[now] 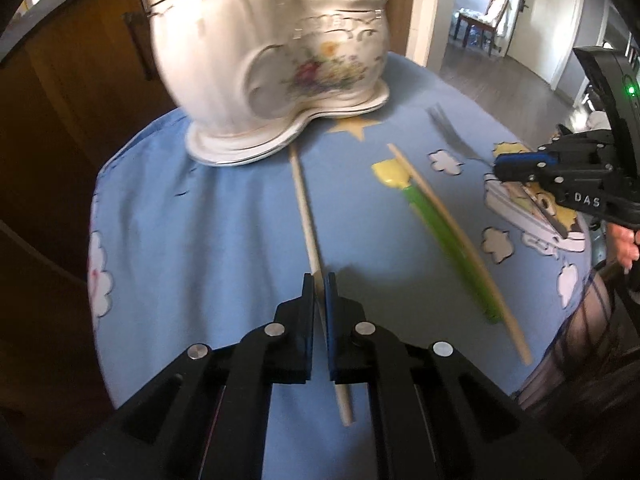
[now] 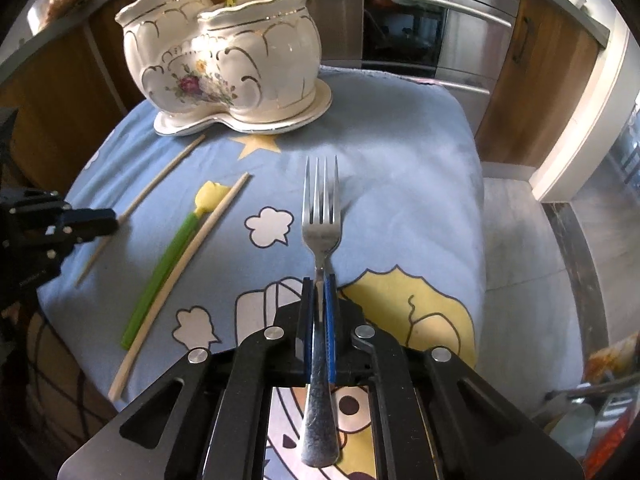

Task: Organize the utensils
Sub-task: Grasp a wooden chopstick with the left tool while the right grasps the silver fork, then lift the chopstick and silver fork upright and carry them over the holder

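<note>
Left gripper (image 1: pixel 319 280) clamps chopstick (image 1: pixel 306 208); right gripper (image 2: pixel 319 282) clamps fork (image 2: pixel 321 216).

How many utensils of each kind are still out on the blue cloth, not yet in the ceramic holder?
Wooden chopsticks: 2, one gripped by the left gripper, one lying loose
Fork: 1, in the right gripper
Green-handled yellow spoon: 1
Total: 4
</note>
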### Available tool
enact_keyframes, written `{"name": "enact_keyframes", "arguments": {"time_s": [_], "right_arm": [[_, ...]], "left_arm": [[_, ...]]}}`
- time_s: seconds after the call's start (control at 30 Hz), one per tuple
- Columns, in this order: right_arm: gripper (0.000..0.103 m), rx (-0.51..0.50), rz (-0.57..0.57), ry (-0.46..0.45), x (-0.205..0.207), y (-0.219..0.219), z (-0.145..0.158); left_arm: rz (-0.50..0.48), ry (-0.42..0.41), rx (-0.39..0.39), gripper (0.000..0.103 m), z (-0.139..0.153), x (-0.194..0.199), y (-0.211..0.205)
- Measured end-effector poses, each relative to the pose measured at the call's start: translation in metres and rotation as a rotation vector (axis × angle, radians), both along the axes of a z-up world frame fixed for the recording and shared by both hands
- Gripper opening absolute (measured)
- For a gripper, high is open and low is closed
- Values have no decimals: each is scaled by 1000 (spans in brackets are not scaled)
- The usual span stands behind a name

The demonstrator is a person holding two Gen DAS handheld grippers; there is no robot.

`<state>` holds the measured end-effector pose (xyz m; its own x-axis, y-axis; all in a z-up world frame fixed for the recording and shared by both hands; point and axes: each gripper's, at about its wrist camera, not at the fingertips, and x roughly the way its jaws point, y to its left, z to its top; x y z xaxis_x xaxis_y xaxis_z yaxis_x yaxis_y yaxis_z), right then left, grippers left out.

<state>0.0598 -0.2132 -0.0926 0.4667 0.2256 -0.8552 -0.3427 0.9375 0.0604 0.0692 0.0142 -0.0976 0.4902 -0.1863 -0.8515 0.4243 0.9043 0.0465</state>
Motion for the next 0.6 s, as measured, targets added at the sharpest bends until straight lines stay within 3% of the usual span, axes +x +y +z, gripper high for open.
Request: {"name": "enact_keyframes", "arguments": {"time_s": [0.1, 0.17, 0.2, 0.27, 0.4, 0.6], "right_arm": [[7, 14, -2, -2, 2, 1, -2], [6, 38, -10, -6, 4, 0, -3], [6, 44, -11, -8, 4, 0, -3], [6, 64, -16, -11, 5, -3, -3], [6, 72, -13, -39, -1, -4, 2], [6, 105, 11, -182, -20, -7, 33]], "left_arm": [[26, 19, -16, 15, -2, 5, 4], [32, 15, -27, 15, -5, 8, 5], [37, 13, -40, 15, -6, 9, 6], [51, 13, -59, 5, -5, 12, 11], [37, 13, -61, 5, -4, 5, 14], [4, -34, -85, 5, 16, -14, 20]]}}
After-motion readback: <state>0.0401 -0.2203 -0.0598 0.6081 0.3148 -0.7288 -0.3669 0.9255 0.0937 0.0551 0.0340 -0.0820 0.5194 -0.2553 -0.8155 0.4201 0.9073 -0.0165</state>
